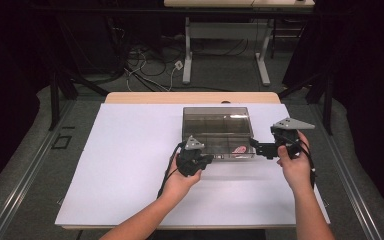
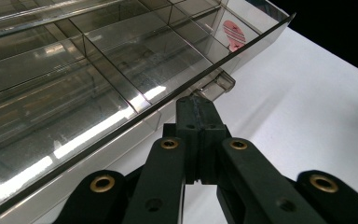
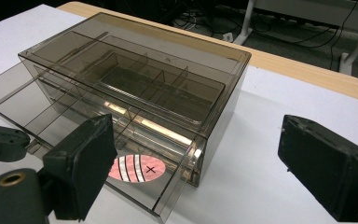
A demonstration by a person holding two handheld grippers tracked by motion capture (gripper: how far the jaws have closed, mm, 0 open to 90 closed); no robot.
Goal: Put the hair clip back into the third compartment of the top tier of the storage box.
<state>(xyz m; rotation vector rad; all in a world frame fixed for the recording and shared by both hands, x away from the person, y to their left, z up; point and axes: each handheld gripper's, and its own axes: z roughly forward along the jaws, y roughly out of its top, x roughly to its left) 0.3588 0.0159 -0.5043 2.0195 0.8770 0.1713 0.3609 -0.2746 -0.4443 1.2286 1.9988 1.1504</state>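
Note:
A smoky clear plastic box [image 1: 217, 119] [image 3: 168, 60] stands on the white sheet, with its divided drawer [image 1: 215, 148] [image 2: 98, 70] [image 3: 37, 112] pulled out toward me. In the drawer's front right compartment lies a pink oval disc [image 1: 240, 149] [image 2: 234, 33] [image 3: 135, 169] with white stripes and an x. My left gripper [image 1: 209, 159] [image 2: 196, 100] is shut. Its tips rest at the drawer's front edge, beside the small clear handle tab [image 2: 220, 84]. My right gripper [image 1: 258, 148] [image 3: 205, 168] is open wide at the box's right front corner and holds nothing.
The white sheet [image 1: 130, 165] covers most of the wooden table [image 1: 190, 97]. Beyond the far edge are the legs of another table [image 1: 187, 55] and loose cables [image 1: 145, 65] on the floor. Dark curtains close off both sides.

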